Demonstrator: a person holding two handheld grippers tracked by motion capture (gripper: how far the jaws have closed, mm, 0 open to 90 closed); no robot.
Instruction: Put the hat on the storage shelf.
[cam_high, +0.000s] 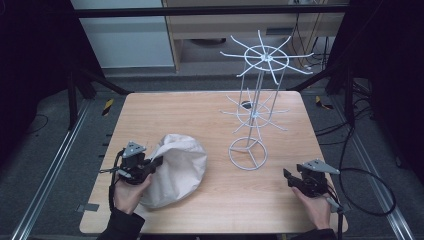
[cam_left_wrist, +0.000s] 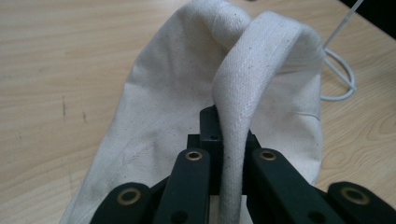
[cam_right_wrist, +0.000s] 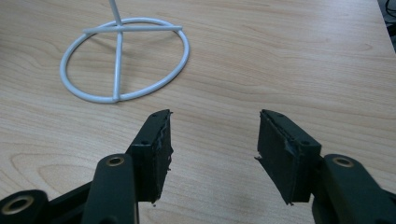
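Observation:
A cream cloth bag (cam_high: 181, 167) lies crumpled on the near left of the wooden table (cam_high: 165, 115). My left gripper (cam_high: 157, 163) is shut on a thick folded band of the bag's edge (cam_left_wrist: 239, 88), which rises between the jaws in the left gripper view, lifted a little off the table. My right gripper (cam_high: 287, 176) rests low at the near right of the table, open, with nothing between its pads (cam_right_wrist: 161, 140). Bare wood shows between them.
A tall white wire rack (cam_high: 256, 107) with spoked hooks at two levels stands right of centre. Its ring base (cam_right_wrist: 118, 65) lies just ahead of my right gripper and close to the bag's right side (cam_left_wrist: 343, 81). Dark floor and cables surround the table.

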